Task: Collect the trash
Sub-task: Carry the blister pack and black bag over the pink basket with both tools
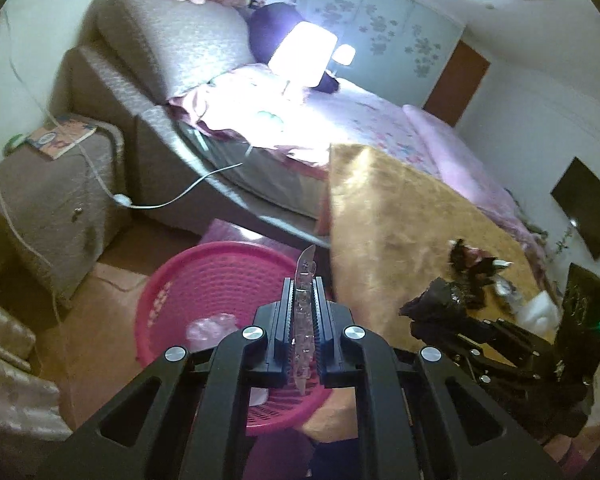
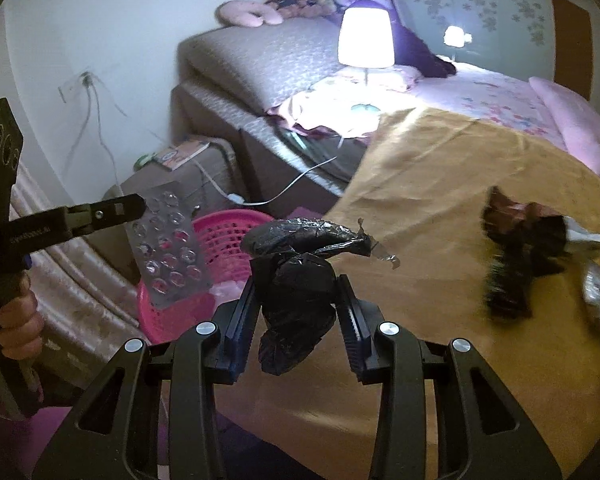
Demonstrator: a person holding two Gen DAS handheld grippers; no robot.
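Clear blister pack clamped edge-on in left gripper, above pink basket. Black crumpled bag clamped in right gripper, over tan table cloth. Dark wrapper blurred. Book cover print illegible.

The basket sat on the floor left of the table, the bed behind both.
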